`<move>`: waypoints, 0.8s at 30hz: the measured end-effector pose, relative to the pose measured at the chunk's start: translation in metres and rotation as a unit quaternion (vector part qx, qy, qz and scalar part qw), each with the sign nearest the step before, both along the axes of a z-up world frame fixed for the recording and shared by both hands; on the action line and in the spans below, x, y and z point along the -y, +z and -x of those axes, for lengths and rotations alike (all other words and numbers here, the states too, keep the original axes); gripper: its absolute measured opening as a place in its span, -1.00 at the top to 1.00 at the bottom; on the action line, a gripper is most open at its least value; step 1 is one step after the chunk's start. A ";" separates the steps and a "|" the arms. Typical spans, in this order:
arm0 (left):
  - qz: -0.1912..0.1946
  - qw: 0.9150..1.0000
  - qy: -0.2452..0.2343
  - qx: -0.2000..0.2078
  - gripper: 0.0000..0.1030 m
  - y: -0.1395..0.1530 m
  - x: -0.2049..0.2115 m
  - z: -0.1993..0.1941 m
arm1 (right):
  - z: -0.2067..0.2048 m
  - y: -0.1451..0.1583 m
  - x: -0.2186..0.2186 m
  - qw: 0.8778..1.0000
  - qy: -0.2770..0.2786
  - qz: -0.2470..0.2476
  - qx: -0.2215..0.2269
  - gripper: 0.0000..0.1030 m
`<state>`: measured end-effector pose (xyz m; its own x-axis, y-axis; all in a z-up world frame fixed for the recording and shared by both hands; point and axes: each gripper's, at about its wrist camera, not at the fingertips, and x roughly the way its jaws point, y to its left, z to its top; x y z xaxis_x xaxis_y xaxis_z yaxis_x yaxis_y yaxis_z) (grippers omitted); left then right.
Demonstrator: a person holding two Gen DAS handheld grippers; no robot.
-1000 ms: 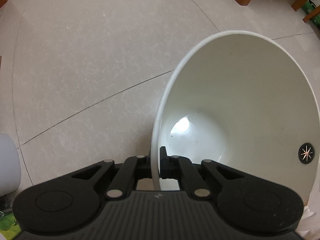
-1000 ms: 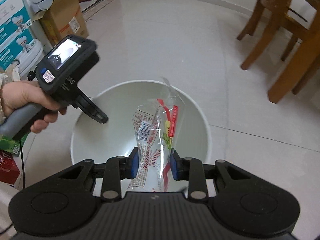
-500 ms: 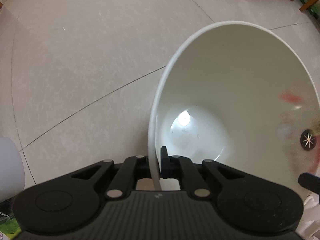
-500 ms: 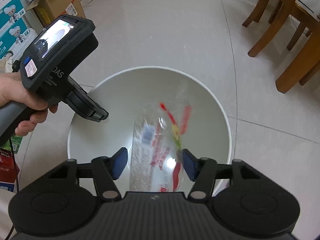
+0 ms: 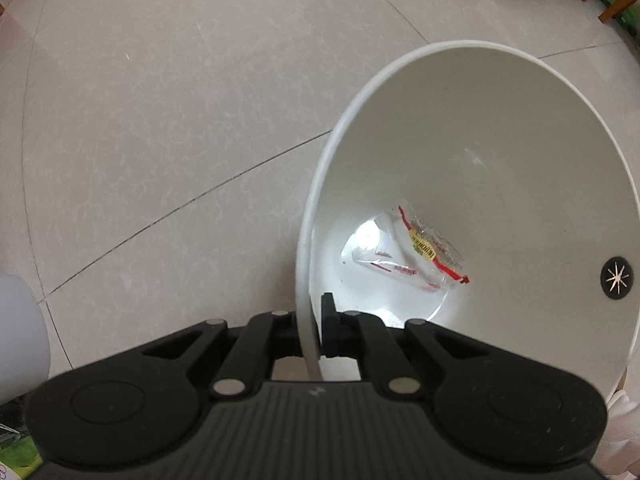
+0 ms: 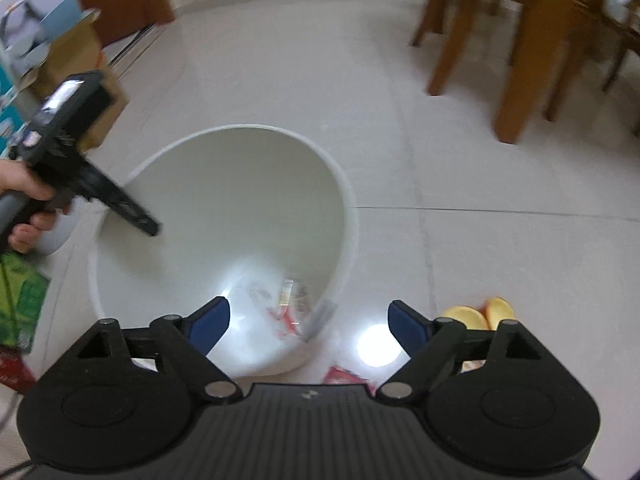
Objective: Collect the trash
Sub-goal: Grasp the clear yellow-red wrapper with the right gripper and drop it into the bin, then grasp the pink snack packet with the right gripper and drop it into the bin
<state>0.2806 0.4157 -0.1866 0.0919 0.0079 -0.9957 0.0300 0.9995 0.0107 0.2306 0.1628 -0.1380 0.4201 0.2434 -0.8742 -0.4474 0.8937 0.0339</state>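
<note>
Left wrist view: my left gripper [image 5: 316, 334] has its fingers clamped on the rim of the round white plastic bin [image 5: 520, 152]. The crumpled clear plastic wrapper with red print [image 5: 408, 256] lies on the bin's bottom.

Right wrist view: my right gripper [image 6: 308, 320] fingers are opening, nothing between them; wrapper [image 6: 292, 308] inside bin [image 6: 224, 200].

White bin [image 5: 500, 128]; clear wrapper [image 5: 412, 252] with red and yellow print; pale grey floor tiles [image 5: 160, 120]; blue gripper pads [image 6: 208, 322]; brown wooden chair legs [image 6: 516, 92].

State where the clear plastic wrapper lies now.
In the left wrist view, the wrapper lies at the bottom of the white bin, right of the left gripper.
</note>
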 end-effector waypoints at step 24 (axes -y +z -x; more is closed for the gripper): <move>-0.014 1.000 -0.003 -0.001 0.94 -0.001 0.009 0.000 | 0.006 -0.261 0.008 0.969 0.205 0.126 -0.052 -0.84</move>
